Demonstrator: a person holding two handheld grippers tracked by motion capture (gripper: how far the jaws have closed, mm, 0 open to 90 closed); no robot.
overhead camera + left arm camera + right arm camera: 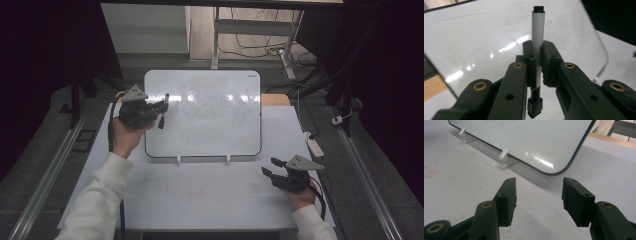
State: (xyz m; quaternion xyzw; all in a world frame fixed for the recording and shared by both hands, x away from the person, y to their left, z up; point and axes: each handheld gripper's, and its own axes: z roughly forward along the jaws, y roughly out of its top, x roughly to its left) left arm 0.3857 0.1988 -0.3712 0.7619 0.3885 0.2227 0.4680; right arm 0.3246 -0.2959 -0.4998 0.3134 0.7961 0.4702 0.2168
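Observation:
A whiteboard leans on two small white stands at the middle of the table, faint smudges on its face. My left gripper is at the board's upper left edge, shut on a white marker with black ends. In the left gripper view the marker stands upright between the jaws, in front of the whiteboard. My right gripper rests open near the board's lower right corner, above the table. In the right gripper view it has nothing between its jaws, and the whiteboard corner lies just ahead.
The white table extends in front of the board. A white power strip lies at the right edge, with cables beyond. A white stand props the board's lower edge. A desk frame and cables sit on the floor behind.

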